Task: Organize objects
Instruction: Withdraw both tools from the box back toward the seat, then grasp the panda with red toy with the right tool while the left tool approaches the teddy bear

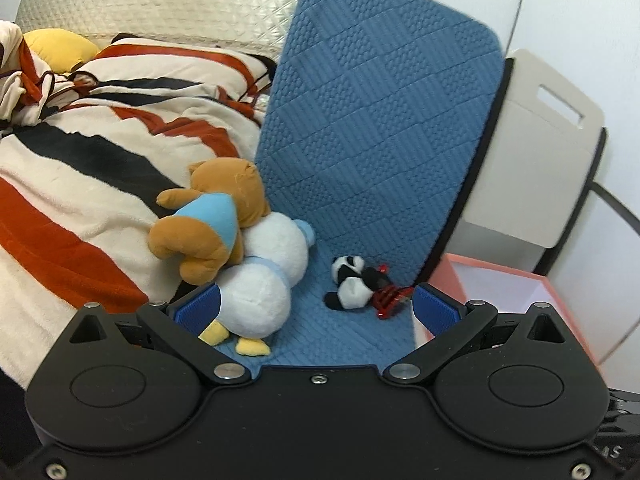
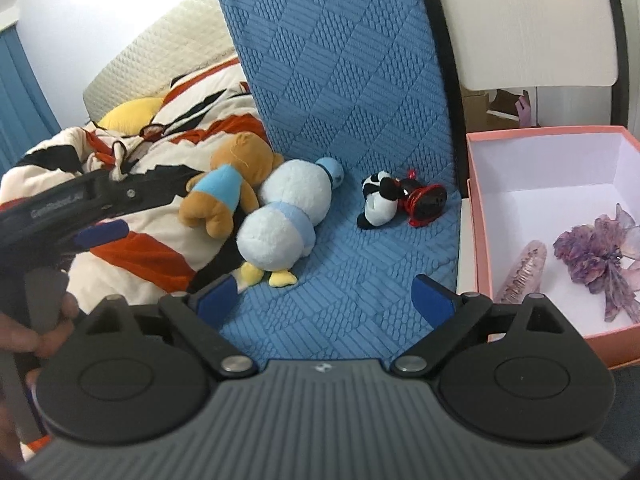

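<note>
- Left wrist view: the left gripper [image 1: 316, 306] has its jaws spread wide and grips nothing. Its left blue pad sits right at the flank of the white plush duck [image 1: 262, 280], though I cannot tell whether pad and fur actually touch.
- The duck lies on its side on the blue quilted mat [image 1: 360, 140], yellow feet toward the camera. The brown teddy bear [image 1: 212, 220] is slumped across its upper half, so lifting the duck alone would likely drag the bear along.
- Further right on the mat lies the small panda plush [image 1: 352, 282], touching a red and black trinket [image 1: 390, 300]. Both lie clear of the bigger toys, which probably makes them the easier pick.
- To the left is the striped blanket [image 1: 80, 180]; at the right edge a corner of the pink box [image 1: 500, 280] shows, just beside the mat.
- Right wrist view: the right gripper [image 2: 326, 300] is likewise released and empty, hovering over bare mat short of the toys.
- The pink box stands open just right of the mat, already holding a purple fabric flower [image 2: 600, 256] and a pale pink piece [image 2: 524, 276]; it looks like the place for collecting things.
- The left gripper reaches in from the left edge, near the bear, and could crowd that side.
</note>
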{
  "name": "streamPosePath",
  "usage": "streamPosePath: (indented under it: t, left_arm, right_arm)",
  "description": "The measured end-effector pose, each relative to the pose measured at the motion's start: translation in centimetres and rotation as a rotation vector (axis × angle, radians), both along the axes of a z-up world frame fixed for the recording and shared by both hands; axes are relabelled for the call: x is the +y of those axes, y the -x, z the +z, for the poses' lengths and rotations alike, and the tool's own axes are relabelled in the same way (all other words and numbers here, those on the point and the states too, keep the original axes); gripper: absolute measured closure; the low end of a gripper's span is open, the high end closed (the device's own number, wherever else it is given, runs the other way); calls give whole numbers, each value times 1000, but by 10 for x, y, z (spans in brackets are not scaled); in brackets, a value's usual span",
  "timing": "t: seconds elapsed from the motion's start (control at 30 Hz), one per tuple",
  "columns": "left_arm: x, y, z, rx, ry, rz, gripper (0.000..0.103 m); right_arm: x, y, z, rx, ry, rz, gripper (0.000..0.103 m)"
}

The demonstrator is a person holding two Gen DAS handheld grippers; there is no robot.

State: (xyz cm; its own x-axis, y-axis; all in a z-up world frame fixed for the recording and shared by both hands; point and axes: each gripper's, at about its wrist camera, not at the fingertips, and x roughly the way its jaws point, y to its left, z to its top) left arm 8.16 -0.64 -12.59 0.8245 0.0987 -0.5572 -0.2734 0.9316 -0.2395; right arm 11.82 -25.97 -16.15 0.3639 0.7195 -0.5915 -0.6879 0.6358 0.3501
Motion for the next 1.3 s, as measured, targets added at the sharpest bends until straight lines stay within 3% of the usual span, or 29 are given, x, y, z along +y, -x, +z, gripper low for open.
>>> streamPosePath:
  t: [0.3,0.73,0.87,1.13,1.3]
  left_arm:
    - [14,-40,-43,15,-45,46,1]
    - [47,-92,-62,64,-188,128,1]
    - [56,-113,-65,79,-212,127,1]
    - [66,-152,-77,112,-255,153,1]
    - [76,-171,-87,145,-283,221,1]
  right_arm:
    - [30,-16,-29,-9,0,25,8]
    - [68,-40,-48,-10,17,34,9]
    - [82,-52,-52,-15,34,25,23]
    - [112,-75,-63,-26,58,0,24]
    - [128,-92,-72,-17,72,-45,25]
